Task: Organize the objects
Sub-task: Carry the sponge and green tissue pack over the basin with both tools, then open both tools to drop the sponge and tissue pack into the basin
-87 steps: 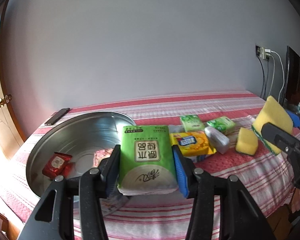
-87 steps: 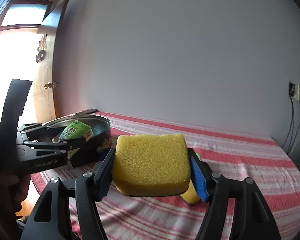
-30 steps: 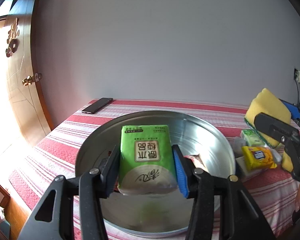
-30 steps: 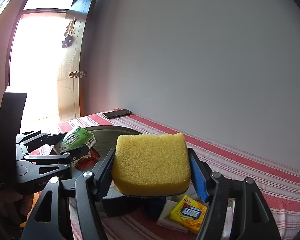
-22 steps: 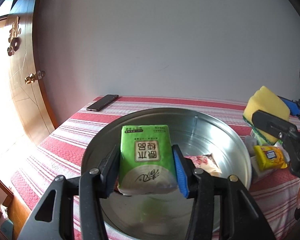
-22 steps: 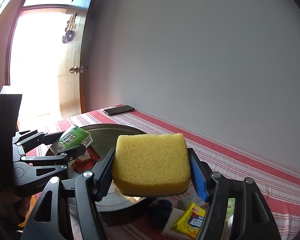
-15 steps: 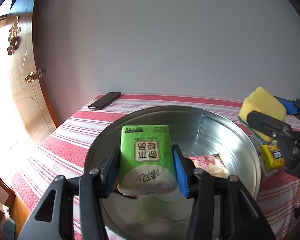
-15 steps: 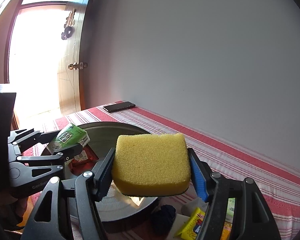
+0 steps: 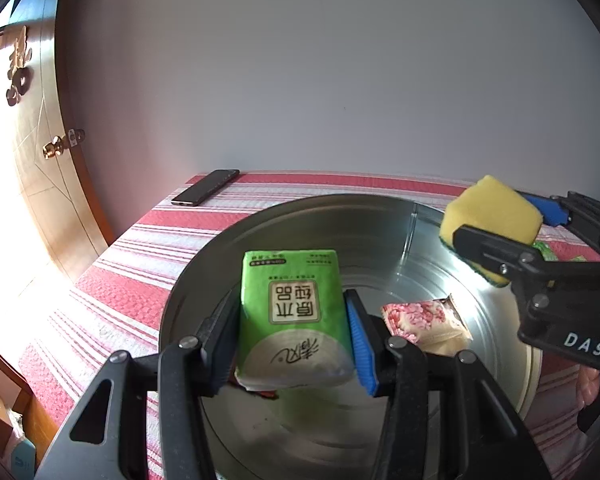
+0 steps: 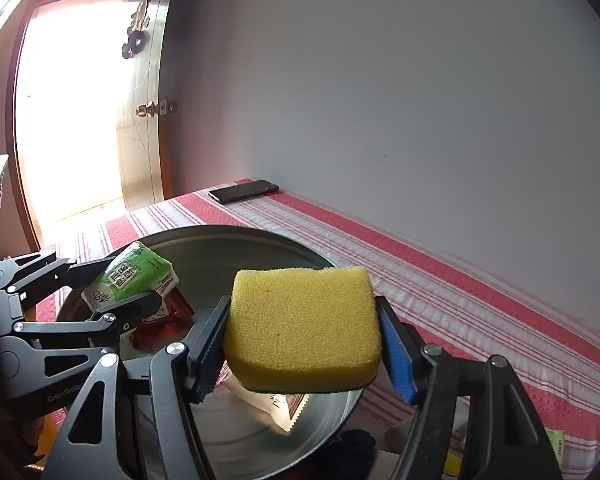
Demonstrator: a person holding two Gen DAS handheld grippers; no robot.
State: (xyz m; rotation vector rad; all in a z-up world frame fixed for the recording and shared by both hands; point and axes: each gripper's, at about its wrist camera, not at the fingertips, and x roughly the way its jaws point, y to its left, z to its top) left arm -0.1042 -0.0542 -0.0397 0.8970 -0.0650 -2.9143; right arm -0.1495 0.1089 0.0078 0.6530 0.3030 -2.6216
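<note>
left gripper [image 9: 293,336]: jaws clamped on the sides of the tissue pack [image 9: 293,308], label up, so it can drop flat; pack hangs over the basin interior, about 7 o'clock from the basin's centre in the left view.
right gripper [image 10: 302,348]: jaws squeezing the sponge [image 10: 302,330] by its short ends, broad yellow face toward the camera; it sits over the basin's rim at 2 o'clock in the left view.
basin [image 9: 380,220]: round metal, on the striped worktop [image 9: 139,280]; judged the collecting spot, since both loads hover over it.
already inside: pink packet [image 9: 424,320] at 3 o'clock of the pack, on the floor of the basin; red packet [image 10: 159,320] under the pack, mostly hidden.
phone [image 9: 205,192]: at 11 o'clock beyond the basin, well apart, likely not part of the sort.
leftovers: green and yellow bits at the right view's lower right edge, outside the basin, too cut off to name.
step: judged release of both items into the basin, not yet done.
risk: pack may land on the red packet and tilt.
</note>
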